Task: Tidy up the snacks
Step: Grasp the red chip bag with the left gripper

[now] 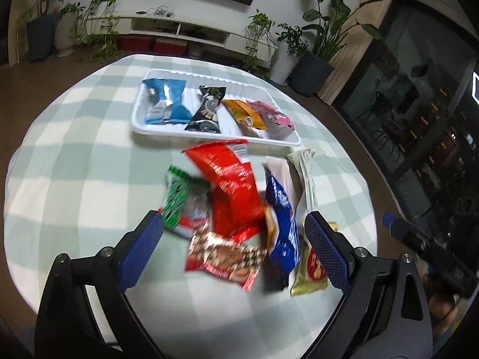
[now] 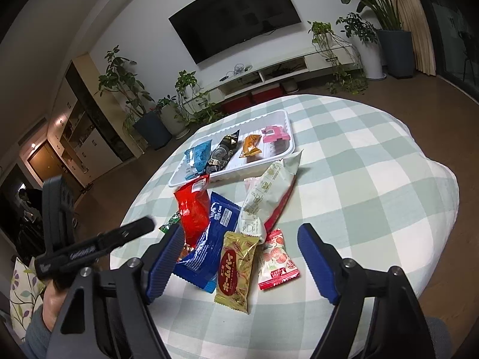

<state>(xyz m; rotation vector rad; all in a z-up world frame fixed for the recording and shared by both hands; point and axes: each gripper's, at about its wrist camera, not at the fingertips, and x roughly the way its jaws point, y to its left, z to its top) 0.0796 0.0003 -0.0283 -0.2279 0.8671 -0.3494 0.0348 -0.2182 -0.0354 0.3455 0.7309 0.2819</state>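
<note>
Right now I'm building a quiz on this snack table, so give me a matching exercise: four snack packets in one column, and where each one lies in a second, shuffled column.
Things:
1. light blue packet
2. pink packet
3. gold packet
4. red packet

Places:
A. on the tablecloth, nearest the right tongs
B. left end of the white tray
C. on the tablecloth, just in front of the tray
D. right end of the white tray

Pairs: 1-B, 2-D, 3-A, 4-C

tray (image 2: 281, 116): 1 | packets in tray (image 2: 251, 147): 4 | loose packets on table (image 2: 236, 269): 7
</note>
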